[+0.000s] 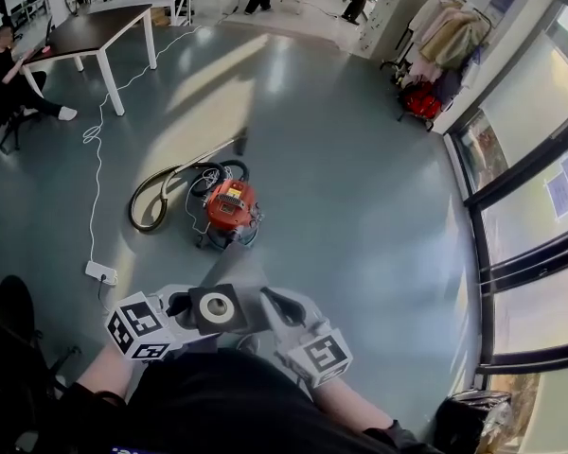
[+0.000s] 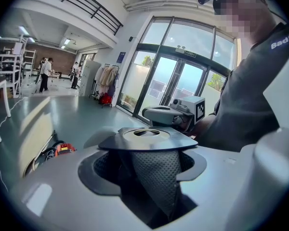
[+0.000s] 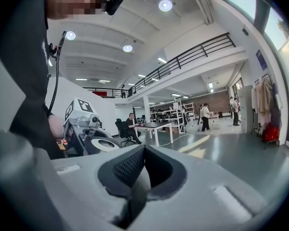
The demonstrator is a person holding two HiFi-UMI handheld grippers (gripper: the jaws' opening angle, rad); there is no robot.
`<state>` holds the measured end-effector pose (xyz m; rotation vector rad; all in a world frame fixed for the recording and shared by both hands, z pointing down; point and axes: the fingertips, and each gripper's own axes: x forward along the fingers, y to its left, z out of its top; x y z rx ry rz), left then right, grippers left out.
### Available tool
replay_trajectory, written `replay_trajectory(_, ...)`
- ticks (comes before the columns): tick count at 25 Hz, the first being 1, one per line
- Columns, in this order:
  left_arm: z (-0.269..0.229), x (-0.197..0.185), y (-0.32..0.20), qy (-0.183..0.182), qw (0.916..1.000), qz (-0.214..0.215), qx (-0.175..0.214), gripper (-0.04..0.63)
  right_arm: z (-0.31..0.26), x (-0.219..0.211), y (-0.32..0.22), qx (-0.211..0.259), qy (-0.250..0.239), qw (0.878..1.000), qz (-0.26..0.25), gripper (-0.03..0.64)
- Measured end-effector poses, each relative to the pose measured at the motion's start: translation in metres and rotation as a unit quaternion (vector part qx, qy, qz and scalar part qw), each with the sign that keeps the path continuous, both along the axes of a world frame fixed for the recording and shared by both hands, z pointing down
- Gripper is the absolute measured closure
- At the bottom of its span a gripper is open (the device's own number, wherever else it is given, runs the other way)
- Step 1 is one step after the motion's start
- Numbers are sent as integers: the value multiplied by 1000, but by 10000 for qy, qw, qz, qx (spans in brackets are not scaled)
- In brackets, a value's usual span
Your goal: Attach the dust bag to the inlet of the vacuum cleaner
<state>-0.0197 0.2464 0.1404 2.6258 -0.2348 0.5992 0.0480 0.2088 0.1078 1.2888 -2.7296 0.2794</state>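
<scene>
The red vacuum cleaner (image 1: 229, 206) stands on the floor ahead of me, its hose (image 1: 151, 197) looped to the left. My left gripper (image 1: 194, 306) is shut on the dust bag's dark collar (image 1: 218, 308), which has a white ring round its hole. The grey bag (image 1: 233, 268) trails forward from it. In the left gripper view the collar (image 2: 147, 139) lies flat across the jaws of the left gripper (image 2: 147, 165). My right gripper (image 1: 280, 303) is close beside the collar on its right, shut, and in its own view the right gripper (image 3: 142, 172) shows nothing between its jaws.
A white power strip (image 1: 100, 272) with a long cable lies left of the vacuum. A table (image 1: 90, 31) and a seated person (image 1: 9, 78) are at the far left. A clothes rack (image 1: 445, 50) and glass doors line the right. A black bin bag (image 1: 473, 419) is near my right.
</scene>
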Motion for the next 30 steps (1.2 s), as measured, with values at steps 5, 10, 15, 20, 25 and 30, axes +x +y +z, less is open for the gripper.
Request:
replay_trajectory(5, 2, 18, -2, -90, 9999, -77, 72, 284, 3, 17, -4, 4, -39, 9999, -117, 624)
replay_trajectory(10, 3, 20, -10, -78, 9999, -126, 2, 284, 4, 19, -11, -39, 29, 9999, -155, 624)
replay_trajectory(15, 13, 10, -31, -26, 9999, -61, -86, 285, 15, 8, -32, -186, 145, 9997, -98, 624)
replay_trajectory(20, 22, -11, -68, 32, 9998, 159, -127, 285, 28, -12, -65, -373, 310, 9988, 90, 624)
replay_trajectory(25, 30, -37, -112, 31, 9987, 481, -193, 285, 33, -34, -108, -578, 463, 9967, 337, 624)
replay_trajectory(30, 42, -68, -152, -14, 9964, 784, -316, 284, 35, -56, -148, -776, 590, 9934, 612, 624)
